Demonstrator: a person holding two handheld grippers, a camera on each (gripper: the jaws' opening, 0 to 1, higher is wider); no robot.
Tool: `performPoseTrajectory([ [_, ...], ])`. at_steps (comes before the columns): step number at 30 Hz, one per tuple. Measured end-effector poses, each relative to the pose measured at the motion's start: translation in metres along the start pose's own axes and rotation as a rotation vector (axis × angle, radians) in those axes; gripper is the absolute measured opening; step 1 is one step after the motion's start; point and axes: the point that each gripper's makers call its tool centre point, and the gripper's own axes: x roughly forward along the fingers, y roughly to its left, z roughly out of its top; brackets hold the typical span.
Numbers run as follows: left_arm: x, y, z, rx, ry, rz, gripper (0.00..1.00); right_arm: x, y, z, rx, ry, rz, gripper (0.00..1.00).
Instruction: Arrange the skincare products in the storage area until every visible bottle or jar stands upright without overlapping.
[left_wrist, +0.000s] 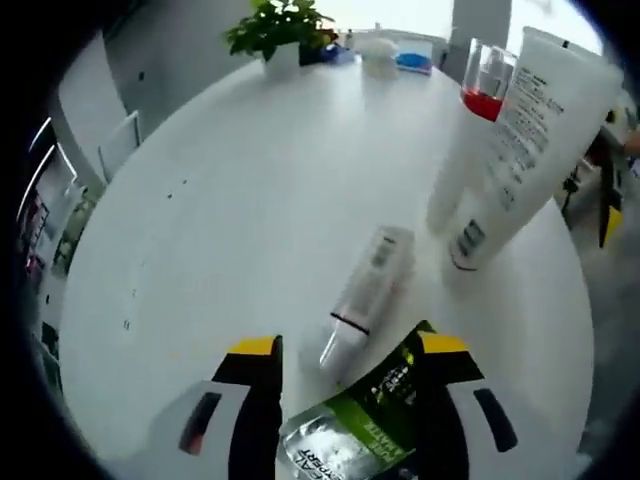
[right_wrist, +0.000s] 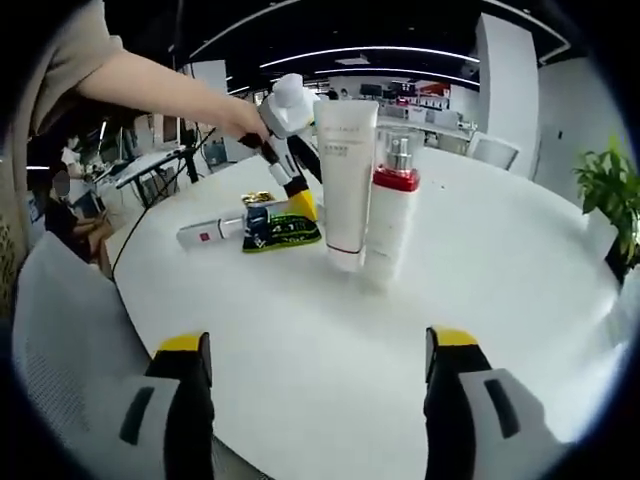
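Green-and-black foil-ended squeeze tube sits between the jaws of the left gripper, which looks pinched on it; in the right gripper view that gripper reaches down with the tube low against the round white table, so I judge it is being gripped in order to be tipped upright. Just beyond lies a slim white bottle with a thin red band, flat on its side and touching or nearly touching the green tube, not yet stood up. Further off, a tall white tube with printed text stands on its cap beside a clear-capped white pump bottle with a red collar, both upright and close together. Meanwhile the right gripper hovers spread wide and empty, well apart from everything.
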Motion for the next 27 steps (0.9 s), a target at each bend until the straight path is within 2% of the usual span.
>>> performPoseTrajectory([
  [4,0.008,0.003,-0.004,0.025,0.024,-0.013,0.42,0.001,-0.001,0.000,0.008,-0.001,-0.001,0.88],
  [8,0.012,0.002,-0.008,0.054,0.045,-0.039,0.33,0.002,-0.002,0.000,0.012,0.000,-0.001,0.88],
  [16,0.017,0.005,-0.012,0.077,0.064,-0.048,0.17,0.003,-0.002,0.000,0.009,0.009,0.001,0.87],
  [22,0.016,0.007,-0.012,0.072,0.069,-0.044,0.16,0.004,-0.002,-0.001,0.008,0.014,0.001,0.87],
  [27,0.013,0.008,-0.009,0.031,0.060,-0.031,0.15,0.004,-0.001,-0.001,0.007,0.016,0.003,0.87],
])
